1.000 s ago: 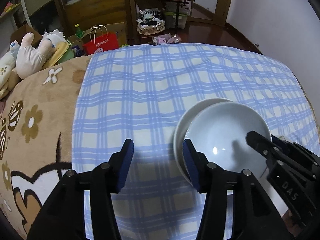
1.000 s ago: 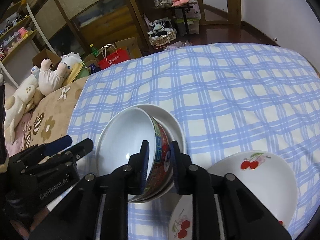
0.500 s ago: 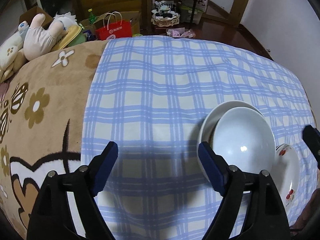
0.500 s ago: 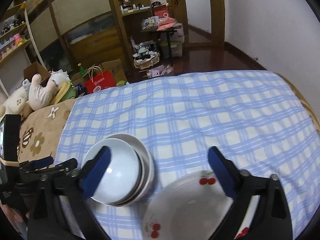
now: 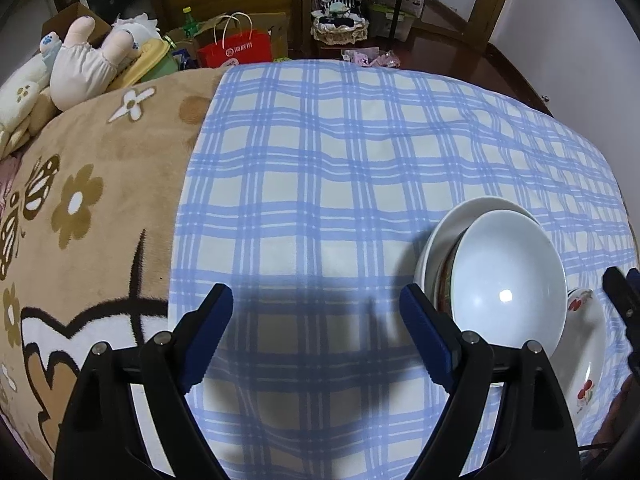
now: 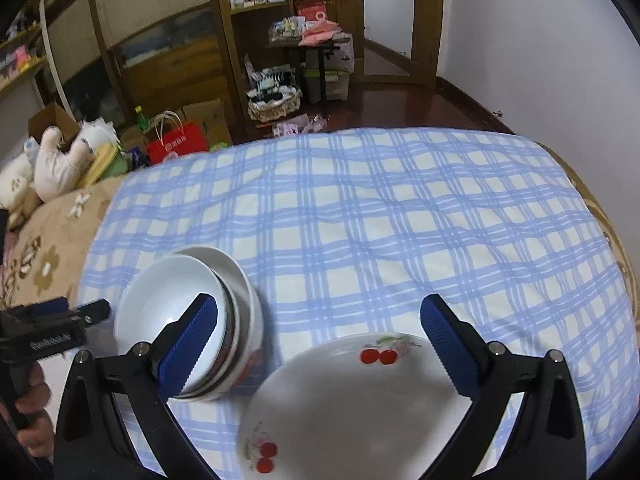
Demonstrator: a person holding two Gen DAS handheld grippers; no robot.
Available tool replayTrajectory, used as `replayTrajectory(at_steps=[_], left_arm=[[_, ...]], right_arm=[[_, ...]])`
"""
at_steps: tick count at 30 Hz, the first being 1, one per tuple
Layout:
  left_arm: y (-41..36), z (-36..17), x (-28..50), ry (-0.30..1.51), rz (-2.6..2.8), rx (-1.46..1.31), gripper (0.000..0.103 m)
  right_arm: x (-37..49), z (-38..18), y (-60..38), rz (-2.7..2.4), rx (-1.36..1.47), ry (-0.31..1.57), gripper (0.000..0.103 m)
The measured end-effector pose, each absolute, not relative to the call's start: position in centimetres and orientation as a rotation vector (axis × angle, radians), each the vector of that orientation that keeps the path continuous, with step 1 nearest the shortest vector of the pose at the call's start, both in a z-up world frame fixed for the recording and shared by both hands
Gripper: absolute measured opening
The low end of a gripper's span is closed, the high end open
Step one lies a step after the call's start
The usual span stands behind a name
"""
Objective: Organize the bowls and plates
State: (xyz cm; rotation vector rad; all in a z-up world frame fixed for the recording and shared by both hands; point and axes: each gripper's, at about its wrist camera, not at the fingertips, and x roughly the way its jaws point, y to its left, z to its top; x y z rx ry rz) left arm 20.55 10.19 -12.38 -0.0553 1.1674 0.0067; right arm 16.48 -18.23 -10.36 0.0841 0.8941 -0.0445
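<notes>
A stack of nested white bowls (image 5: 504,280), one with a red patterned outside, sits on the blue checked cloth (image 5: 340,168). It also shows in the right wrist view (image 6: 176,304). A white plate with red cherries (image 6: 352,404) lies right of the stack; its edge shows in the left wrist view (image 5: 584,344). My left gripper (image 5: 316,336) is open and empty, left of the bowls. My right gripper (image 6: 320,344) is open and empty, raised above the plate and the bowls' right side.
A brown flowered blanket (image 5: 92,208) covers the bed left of the cloth. Soft toys (image 5: 88,64) lie at its far left. A red bag (image 5: 236,48), boxes and shelves stand on the floor beyond the bed.
My right gripper let go of the red-patterned bowl's rim, opened wide and pulled back and up. My left gripper opened wider and drew back to the left. The bowls stay stacked.
</notes>
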Motion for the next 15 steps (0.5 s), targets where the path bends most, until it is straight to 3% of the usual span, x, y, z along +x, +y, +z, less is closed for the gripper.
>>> replayTrajectory(at_steps=[15], left_arm=[[9.3,-12.9,21.0,1.197,-0.069,-0.076,0.084]], right_arm=[[17.4,-12.7,-18.6,-0.081,0.108,0.969,0.103]])
